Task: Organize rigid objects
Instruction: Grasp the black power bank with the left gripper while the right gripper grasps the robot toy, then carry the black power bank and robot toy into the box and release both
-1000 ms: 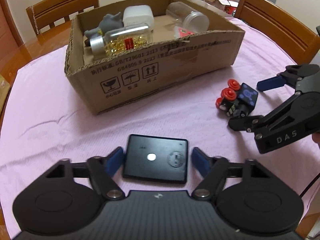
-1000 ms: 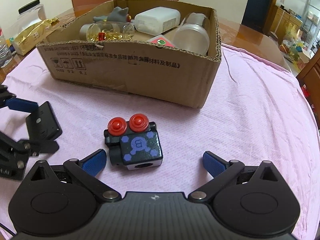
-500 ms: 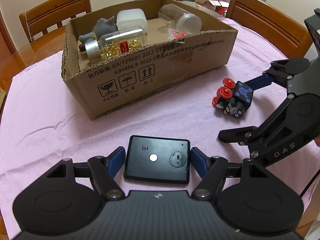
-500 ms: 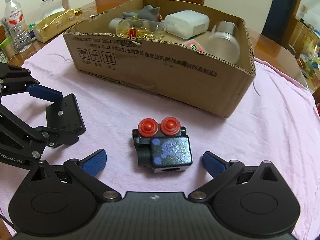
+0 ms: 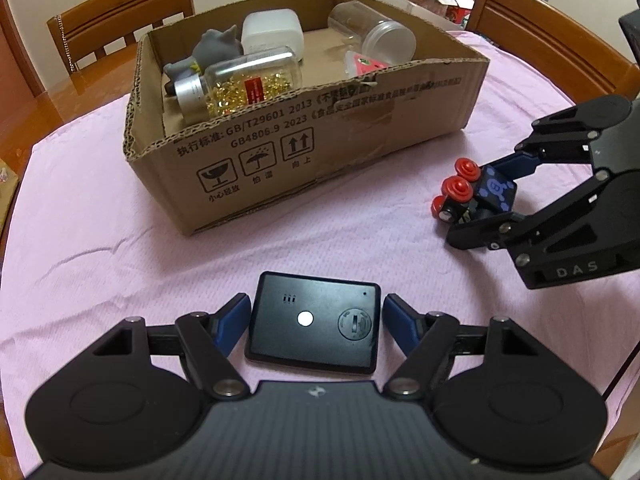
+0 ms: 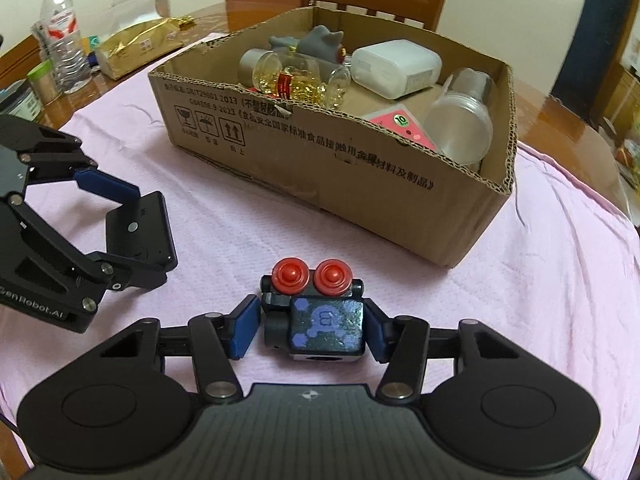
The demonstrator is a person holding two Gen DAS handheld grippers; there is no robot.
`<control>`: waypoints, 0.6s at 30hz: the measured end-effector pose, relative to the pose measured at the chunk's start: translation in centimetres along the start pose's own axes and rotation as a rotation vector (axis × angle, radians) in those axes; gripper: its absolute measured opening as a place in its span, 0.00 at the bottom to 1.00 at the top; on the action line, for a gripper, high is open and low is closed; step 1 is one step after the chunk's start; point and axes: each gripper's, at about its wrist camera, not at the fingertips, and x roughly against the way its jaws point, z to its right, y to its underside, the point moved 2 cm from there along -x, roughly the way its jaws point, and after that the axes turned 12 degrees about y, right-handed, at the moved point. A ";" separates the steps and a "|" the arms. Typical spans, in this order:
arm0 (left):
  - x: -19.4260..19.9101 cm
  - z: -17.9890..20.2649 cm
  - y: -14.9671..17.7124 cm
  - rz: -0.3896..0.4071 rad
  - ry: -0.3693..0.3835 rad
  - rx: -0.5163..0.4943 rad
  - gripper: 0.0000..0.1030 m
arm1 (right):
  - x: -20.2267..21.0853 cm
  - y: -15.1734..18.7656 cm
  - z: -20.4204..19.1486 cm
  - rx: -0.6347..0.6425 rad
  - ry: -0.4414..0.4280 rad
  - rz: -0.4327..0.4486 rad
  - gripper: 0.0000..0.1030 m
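The left gripper (image 5: pixel 314 322) has its blue pads set close on either side of a flat black device (image 5: pixel 314 326) lying on the pink tablecloth (image 5: pixel 100 248); a thin gap shows at each pad, so the fingers bracket it without visibly pressing. In the right wrist view the same gripper (image 6: pixel 120 224) straddles the device (image 6: pixel 150 228) from the left.

The right gripper (image 6: pixel 306 330) is narrowed around a small black toy robot (image 6: pixel 316 320) with two red knobs on top and a blue emblem; its right pad touches the toy's side, while the left pad sits just beside it. Seen from the left wrist, this gripper (image 5: pixel 496 200) encloses the toy (image 5: pixel 476 196) on the cloth.

Beyond both stands an open cardboard box (image 5: pixel 320 148), holding a glass bottle of gold capsules (image 5: pixel 240 84), a grey figurine (image 5: pixel 212 50), a white container (image 5: pixel 272 34), a clear plastic jar (image 5: pixel 376 36) and a pink packet (image 6: pixel 400 124). Wooden chairs (image 5: pixel 120 20) ring the table.
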 end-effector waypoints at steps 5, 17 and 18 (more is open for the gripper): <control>0.0 0.1 -0.2 -0.018 -0.012 0.033 0.68 | 0.0 0.1 0.2 0.042 -0.030 0.016 0.58; 1.9 0.9 -1.1 -0.084 -0.009 0.022 0.68 | 1.4 -0.2 1.6 0.062 -0.063 -0.003 0.55; 2.3 1.0 -1.4 -0.083 -0.008 0.015 0.68 | 1.8 -0.3 1.8 0.058 -0.062 0.000 0.55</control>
